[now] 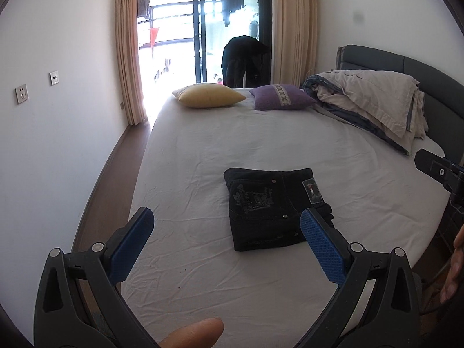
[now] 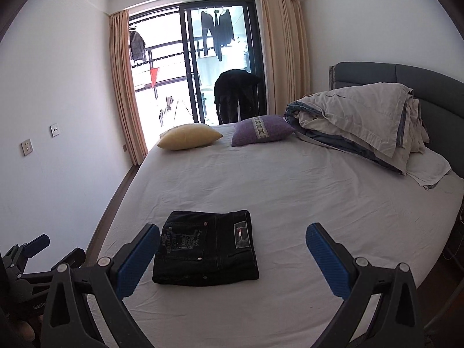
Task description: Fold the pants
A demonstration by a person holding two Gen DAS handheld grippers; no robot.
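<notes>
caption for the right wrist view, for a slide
Open right gripper hovers above dark pants folded into a compact square on the white bed, two pillows beyond.

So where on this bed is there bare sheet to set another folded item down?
Bare white sheet runs between the folded black jeans and the yellow pillow and purple pillow, and right of the jeans. The headboard corner is crowded by the bunched duvet. Both grippers, left and right, hover open.
</notes>
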